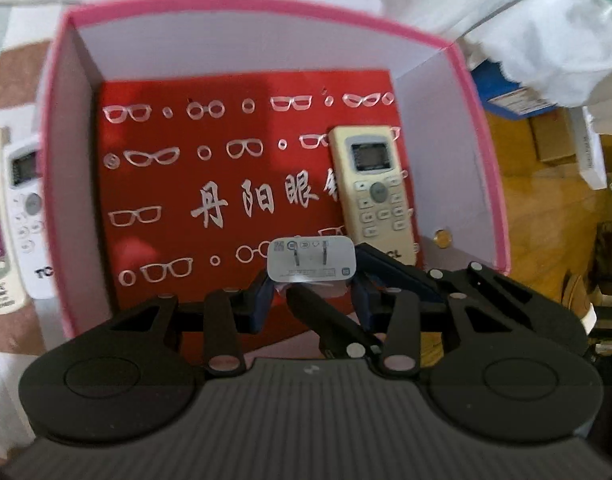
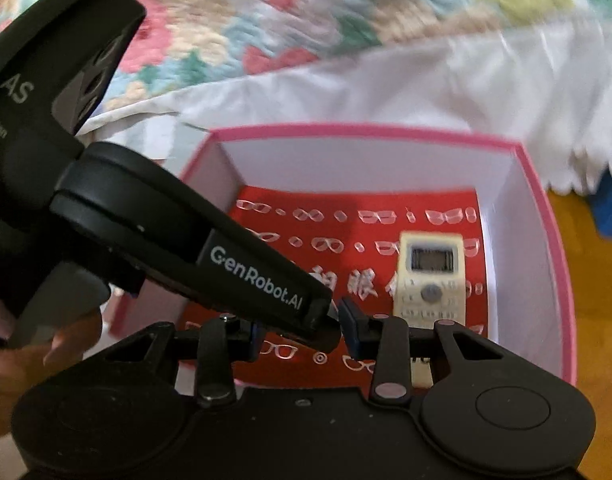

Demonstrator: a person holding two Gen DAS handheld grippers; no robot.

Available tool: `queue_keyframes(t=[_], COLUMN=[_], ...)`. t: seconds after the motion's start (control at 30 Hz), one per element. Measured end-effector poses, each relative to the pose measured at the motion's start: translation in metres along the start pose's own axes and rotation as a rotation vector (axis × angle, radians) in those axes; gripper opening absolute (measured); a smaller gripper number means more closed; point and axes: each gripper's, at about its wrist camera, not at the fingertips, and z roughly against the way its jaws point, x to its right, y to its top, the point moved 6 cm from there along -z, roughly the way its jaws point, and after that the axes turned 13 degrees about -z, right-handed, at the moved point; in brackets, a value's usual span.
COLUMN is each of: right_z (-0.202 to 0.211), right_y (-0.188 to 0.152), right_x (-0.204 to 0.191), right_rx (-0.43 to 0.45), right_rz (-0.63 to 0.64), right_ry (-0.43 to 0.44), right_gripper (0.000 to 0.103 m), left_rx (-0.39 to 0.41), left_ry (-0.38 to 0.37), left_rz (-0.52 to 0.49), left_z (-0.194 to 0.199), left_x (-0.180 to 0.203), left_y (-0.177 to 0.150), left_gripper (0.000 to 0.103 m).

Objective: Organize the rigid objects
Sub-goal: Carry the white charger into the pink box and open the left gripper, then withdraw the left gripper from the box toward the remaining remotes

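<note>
A pink box (image 1: pixel 494 168) with white inner walls has a red cloth printed with glasses (image 1: pixel 178 184) on its floor. A cream remote (image 1: pixel 376 192) lies on the cloth at the right; it also shows in the right wrist view (image 2: pixel 430 280). My left gripper (image 1: pixel 312 292) is shut on a white plug charger (image 1: pixel 311 260), prongs facing me, held above the box's near side. My right gripper (image 2: pixel 302 336) hovers over the pink box (image 2: pixel 554 232) with its jaws apart and nothing between them; the left gripper's arm (image 2: pixel 242 268) crosses in front of it.
Two more remotes (image 1: pixel 26 208) lie outside the box on the left. A gold coin-like disc (image 1: pixel 443 238) sits on the box floor at the right. White cloth (image 2: pixel 466 84) and a floral quilt (image 2: pixel 266 20) lie beyond. Boxes (image 1: pixel 554 140) sit on a wood surface right.
</note>
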Motion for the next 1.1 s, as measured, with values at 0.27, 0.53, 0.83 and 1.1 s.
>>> queue_keyframes(t=[0.27,0.53,0.83,1.1], right_z=[-0.016,-0.030,0.016,0.089], right_y=[0.006,0.000,-0.010,-0.020], right_x=[0.017,0.031,0.025,-0.024], right_rx=[-0.078,-0.114,-0.034,0.104], right_rz=[-0.091,-0.099,-0.031,0.108], right_ry=[-0.136,-0.129,-0.101,0.024], right_gripper=[0.042,0.027,0.033,0.041], left_rx=[-0.086,0.021,0.104,0.197], left_ry=[-0.061,-0.041,0.015,0.112], left_rz=[0.091,0.022,-0.142,-0.373], left_z=[-0.035,-0.036,0.004,0.102], left_x=[0.000,0.001,0.017,0.019], left_y=[0.011,0.016,0.002,-0.026], left_gripper=[0.050,0.038,0.042,0.049])
